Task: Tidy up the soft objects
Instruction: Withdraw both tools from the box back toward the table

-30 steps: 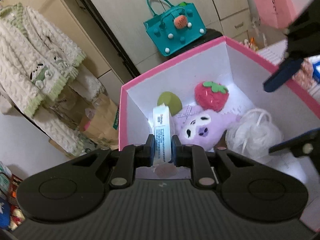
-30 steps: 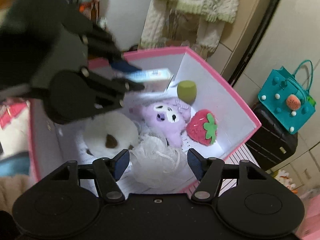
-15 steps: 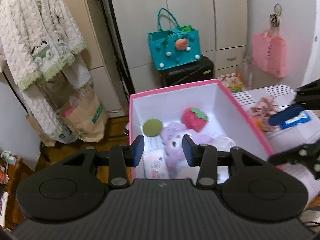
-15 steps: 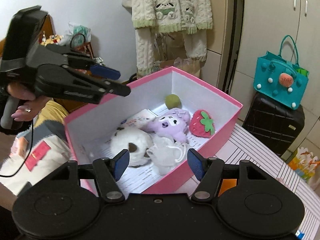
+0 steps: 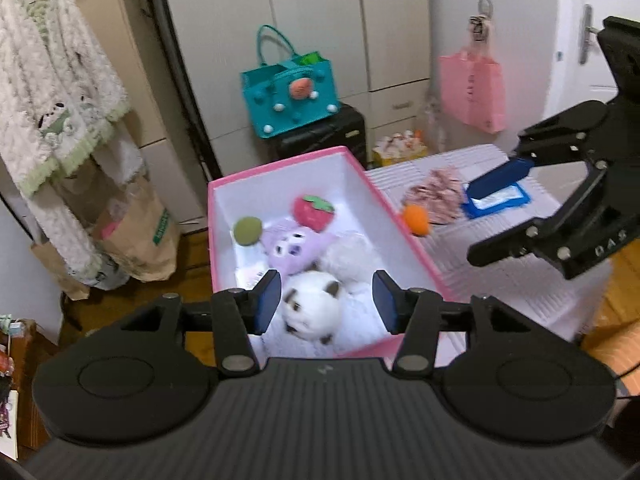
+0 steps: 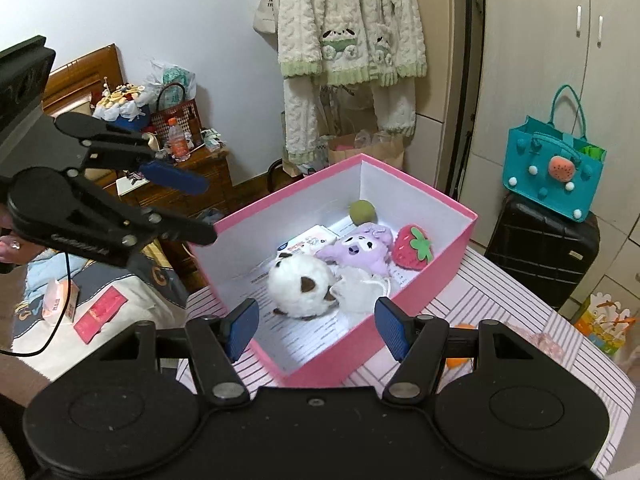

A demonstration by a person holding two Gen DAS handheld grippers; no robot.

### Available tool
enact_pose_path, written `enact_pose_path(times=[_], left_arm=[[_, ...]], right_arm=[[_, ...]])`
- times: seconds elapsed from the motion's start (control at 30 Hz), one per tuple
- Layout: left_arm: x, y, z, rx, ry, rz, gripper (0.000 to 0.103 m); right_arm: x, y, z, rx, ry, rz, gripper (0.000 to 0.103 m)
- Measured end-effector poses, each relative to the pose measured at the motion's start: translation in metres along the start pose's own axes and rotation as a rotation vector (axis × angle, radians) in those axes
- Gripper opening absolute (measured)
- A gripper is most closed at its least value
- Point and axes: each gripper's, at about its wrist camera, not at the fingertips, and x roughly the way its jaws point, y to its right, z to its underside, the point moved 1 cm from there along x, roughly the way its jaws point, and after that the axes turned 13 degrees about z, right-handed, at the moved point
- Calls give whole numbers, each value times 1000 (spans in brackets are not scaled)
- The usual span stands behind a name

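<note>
A pink box (image 5: 404,220) (image 6: 424,272) stands on the striped table. It holds a white round plush (image 5: 310,306) (image 6: 298,284), a purple plush (image 5: 290,246) (image 6: 358,250), a strawberry plush (image 5: 314,210) (image 6: 412,246), a green ball (image 5: 247,231) (image 6: 362,211), a white mesh puff (image 6: 360,286) and a tissue pack (image 6: 308,240). My left gripper (image 5: 326,306) (image 6: 182,204) is open and empty above the box's near end. My right gripper (image 6: 316,326) (image 5: 508,212) is open and empty, beside the box.
On the table right of the box lie an orange soft toy (image 5: 416,219), a pink frilly cloth (image 5: 434,196) and a blue wipes pack (image 5: 498,198). A teal bag (image 5: 290,98) sits on a black suitcase (image 6: 540,248). A bed (image 6: 80,312) is at the left.
My left gripper let go of the tissue pack into the box, opened, and drew back and up. My right gripper also pulled back from the box, staying open.
</note>
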Motion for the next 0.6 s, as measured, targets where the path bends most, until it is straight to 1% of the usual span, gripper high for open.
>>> enact_pose_path(times=[0.1,0.13,0.3,0.47,0.6], left_arm=[[-9,13,4,18,-10,-17,53],[-10,17,4,22,-20,-12,53],[-18,38,8,31,-59,36,58],[-18,62,18,42,-103,104,60],[-14,81,23,68,-137,143,61]], right_arm=[[-17,-3,7,3,5,4,69],[-22,-4,9,2,4,5,69],[-44,-12,21,-29,15,42,69],[-65,-8,40,-11,10,61,69],[-79,-5,56,18,-5,70,69]])
